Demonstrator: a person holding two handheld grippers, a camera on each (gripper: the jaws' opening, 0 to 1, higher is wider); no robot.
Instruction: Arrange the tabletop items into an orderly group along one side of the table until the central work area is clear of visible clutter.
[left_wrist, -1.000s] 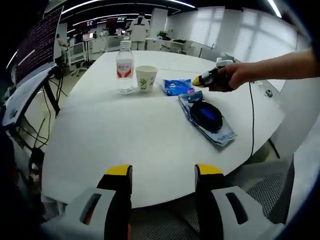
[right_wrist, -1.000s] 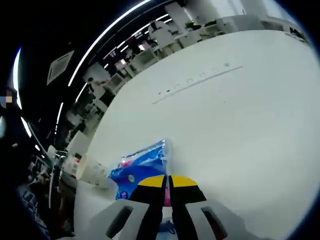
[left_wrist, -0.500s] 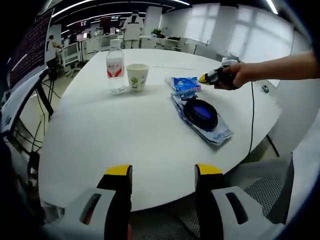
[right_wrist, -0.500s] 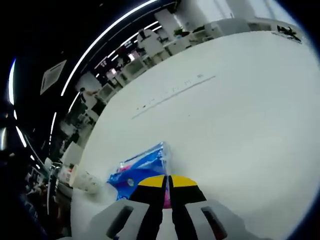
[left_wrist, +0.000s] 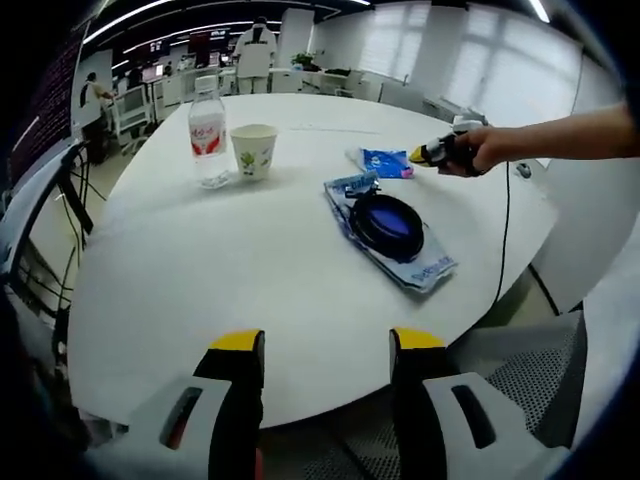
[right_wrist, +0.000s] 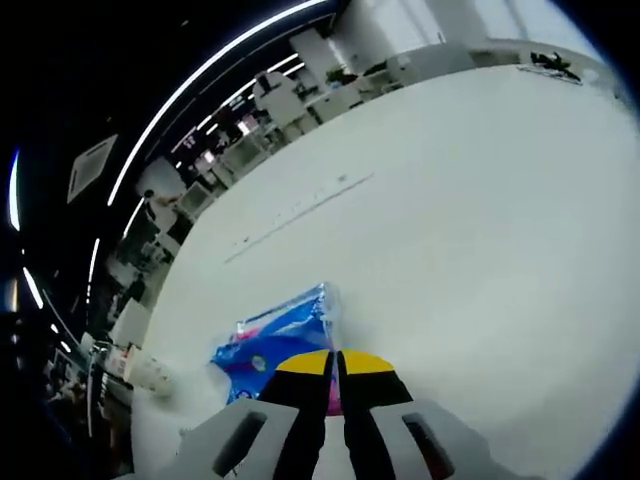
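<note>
On the round white table (left_wrist: 200, 270) stand a water bottle (left_wrist: 207, 135) and a paper cup (left_wrist: 253, 151) at the far left. A dark round item in a clear bag (left_wrist: 388, 228) lies near the middle. Beyond it a small blue packet (left_wrist: 385, 162) is pinched at its edge by my right gripper (left_wrist: 425, 155), held in a person's hand. In the right gripper view the same blue packet (right_wrist: 275, 340) sits between the closed yellow tips of the right gripper (right_wrist: 335, 358), low over the table (right_wrist: 450, 220). My left gripper (left_wrist: 325, 345) is open at the near edge, holding nothing.
A cable (left_wrist: 503, 235) hangs over the table's right edge beside a small dark object (left_wrist: 517, 170). Office desks, chairs and a standing person (left_wrist: 250, 50) fill the background. A monitor stand (left_wrist: 40, 190) is at the left. The paper cup (right_wrist: 140, 370) is left of the packet.
The right gripper has drawn the blue packet to the right, away from the cup and the bagged item. The left gripper view has shifted; its jaws stay open.
</note>
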